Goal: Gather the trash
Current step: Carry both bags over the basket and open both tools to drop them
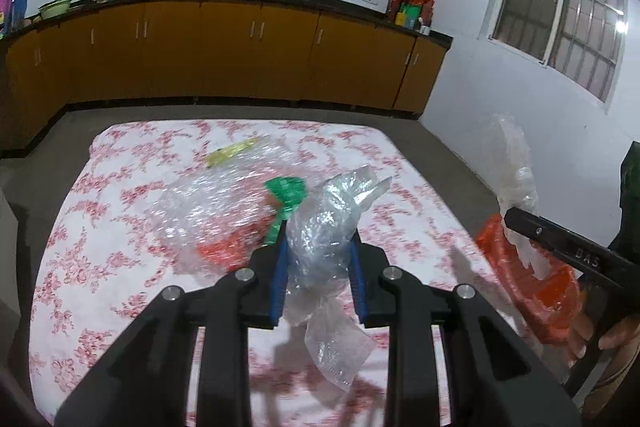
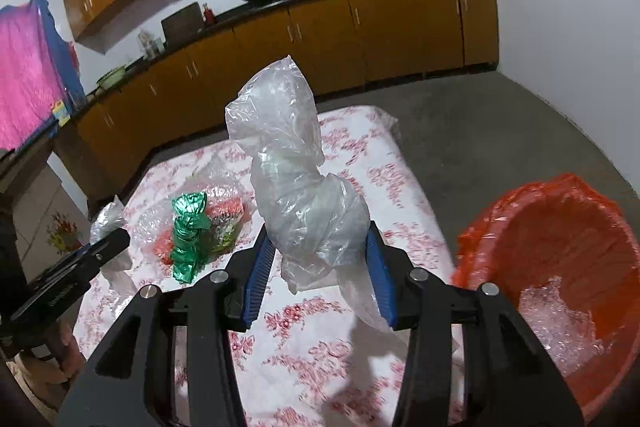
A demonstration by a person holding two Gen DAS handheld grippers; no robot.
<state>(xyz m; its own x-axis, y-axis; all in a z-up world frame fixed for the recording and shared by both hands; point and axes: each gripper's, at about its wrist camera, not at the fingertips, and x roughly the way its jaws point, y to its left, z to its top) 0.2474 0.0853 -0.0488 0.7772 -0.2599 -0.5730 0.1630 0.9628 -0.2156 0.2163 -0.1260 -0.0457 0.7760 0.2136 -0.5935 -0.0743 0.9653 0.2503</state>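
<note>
My left gripper (image 1: 318, 241) is shut on a crumpled piece of clear bubble wrap (image 1: 324, 223), held above the floral tablecloth (image 1: 100, 227). My right gripper (image 2: 320, 231) is shut on a large clear plastic bag (image 2: 292, 167) that stands up between its blue pads. An orange-lined trash bin (image 2: 580, 227) sits just right of the table, with clear plastic (image 2: 556, 323) inside. On the table lie more bubble wrap (image 1: 208, 203), a green wrapper (image 2: 188, 227), a red wrapper (image 1: 224, 249) and a yellow wrapper (image 1: 232, 151).
Brown kitchen cabinets (image 1: 240, 55) with a dark counter run along the far wall, with grey floor (image 2: 500, 131) between them and the table. A barred window (image 1: 560, 15) is on the right wall. A pink cloth (image 2: 28, 79) hangs at the left. A hand (image 1: 616, 339) grips the right tool.
</note>
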